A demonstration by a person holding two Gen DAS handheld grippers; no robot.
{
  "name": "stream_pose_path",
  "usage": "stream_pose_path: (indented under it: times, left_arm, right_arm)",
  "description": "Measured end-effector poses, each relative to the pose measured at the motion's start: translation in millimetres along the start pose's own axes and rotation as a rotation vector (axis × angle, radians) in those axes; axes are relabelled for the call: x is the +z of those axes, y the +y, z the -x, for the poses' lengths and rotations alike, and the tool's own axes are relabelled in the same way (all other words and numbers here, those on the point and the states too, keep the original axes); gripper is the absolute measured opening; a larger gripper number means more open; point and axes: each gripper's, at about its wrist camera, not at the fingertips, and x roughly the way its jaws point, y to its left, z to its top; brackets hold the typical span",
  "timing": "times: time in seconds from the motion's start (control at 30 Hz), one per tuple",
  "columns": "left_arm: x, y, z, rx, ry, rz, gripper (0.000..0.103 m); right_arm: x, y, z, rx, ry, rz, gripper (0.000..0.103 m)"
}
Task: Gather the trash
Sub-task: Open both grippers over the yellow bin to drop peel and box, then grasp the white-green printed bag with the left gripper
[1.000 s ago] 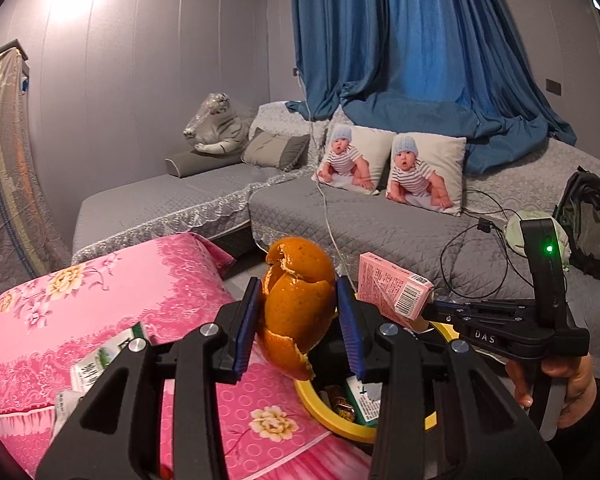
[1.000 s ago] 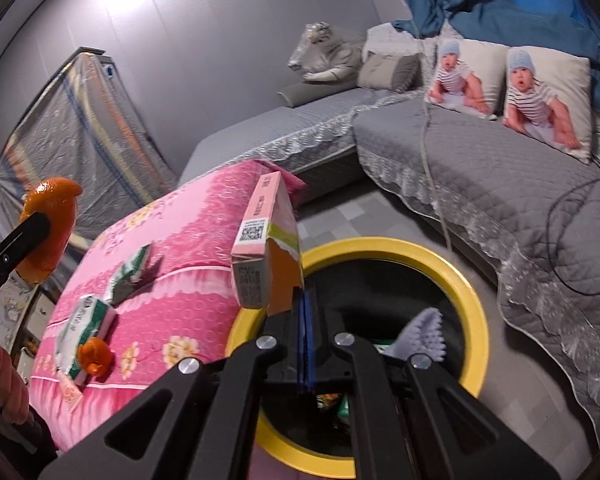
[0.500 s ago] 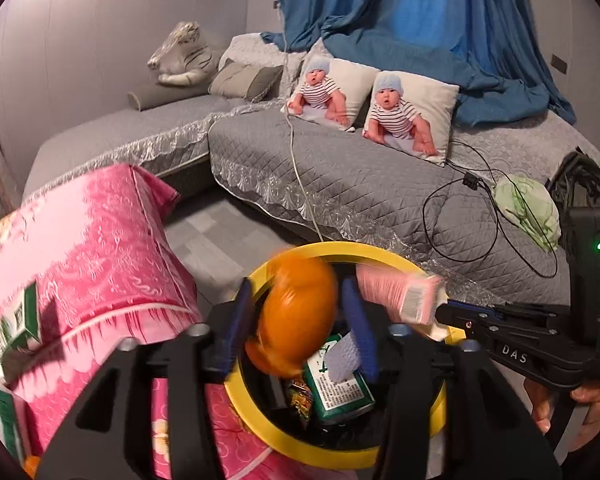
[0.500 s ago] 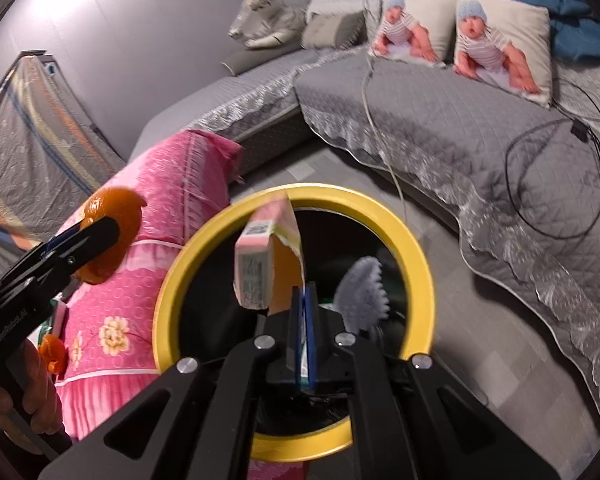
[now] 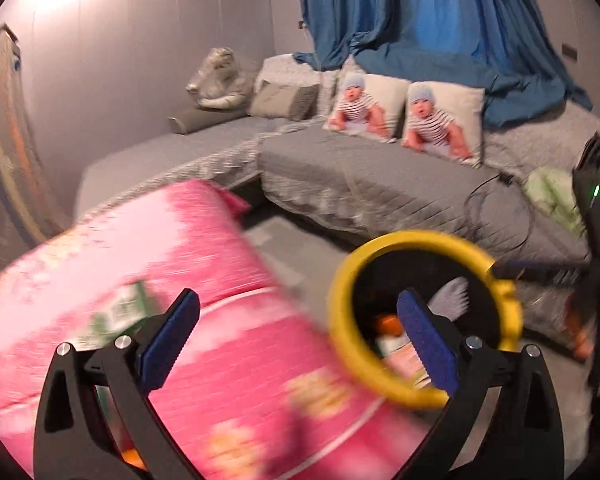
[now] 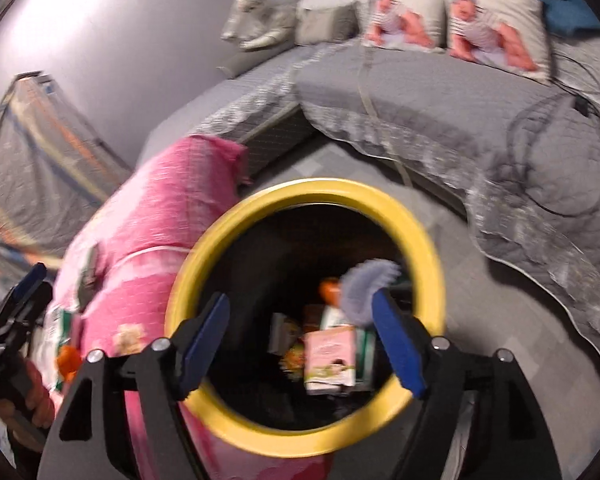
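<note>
The black bin with a yellow rim (image 6: 300, 189) stands on the floor beside the pink-covered table (image 5: 140, 264). A pink carton (image 6: 330, 356) and a piece of orange peel (image 6: 329, 286) lie inside it among other wrappers, next to a grey ruffled paper (image 6: 366, 286). My right gripper (image 6: 302, 340) hangs over the bin's mouth, its jaws opening with nothing between them. My left gripper (image 5: 300, 332) hovers over the table's edge by the bin rim (image 5: 340, 308), jaws opening and empty. A green-and-white wrapper (image 5: 116, 316) lies on the table ahead of its left finger.
More wrappers (image 6: 58, 322) and a small orange peel piece (image 6: 69, 362) lie on the table's near end. A grey sofa (image 5: 380, 176) with cushions and cables runs behind the bin. A hand (image 6: 32, 396) holds the left gripper (image 6: 24, 292) at the far left.
Both grippers opened. The orange peel left the left gripper and the pink carton left the right one; both now lie in the bin. The left gripper swung left toward the table.
</note>
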Motion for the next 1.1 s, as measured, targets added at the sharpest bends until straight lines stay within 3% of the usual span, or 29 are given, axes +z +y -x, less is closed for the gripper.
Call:
stream_pose_path:
  times: [0.17,0.33,0.5,0.67,0.73,0.87,1.1]
  left_arm:
    - [-25,85,46,0.084,0.075,0.027,0.095]
    - [-54,154,58,0.120,0.203,0.071,0.095]
    - [-73,197,46,0.035,0.275,0.182,0.095]
    - [-75,190,26,-0.012,0.306,0.180,0.095]
    - [-72,179,15,-0.020,0.328,0.134,0.095]
    - [-74,171,-8,0.018,0.399,0.078,0.095]
    - [-90,178,-36,0.067,0.490,0.086,0.094]
  right_arm:
    - [-1,37,-5,0.091,0.012,0.080,0.076]
    - [-3,68,-19,0.139,0.049,0.127,0.076]
    - [-8,91,-23,0.172,0.068,0.172,0.076]
    - [-9,103,-24,0.184,0.072,0.207,0.077]
    - [-9,105,-26,0.185,0.074,0.210,0.077]
    - [-9,106,-30,0.194,0.083,0.207,0.077]
    - [-10,105,-34,0.199,0.094,0.210,0.077]
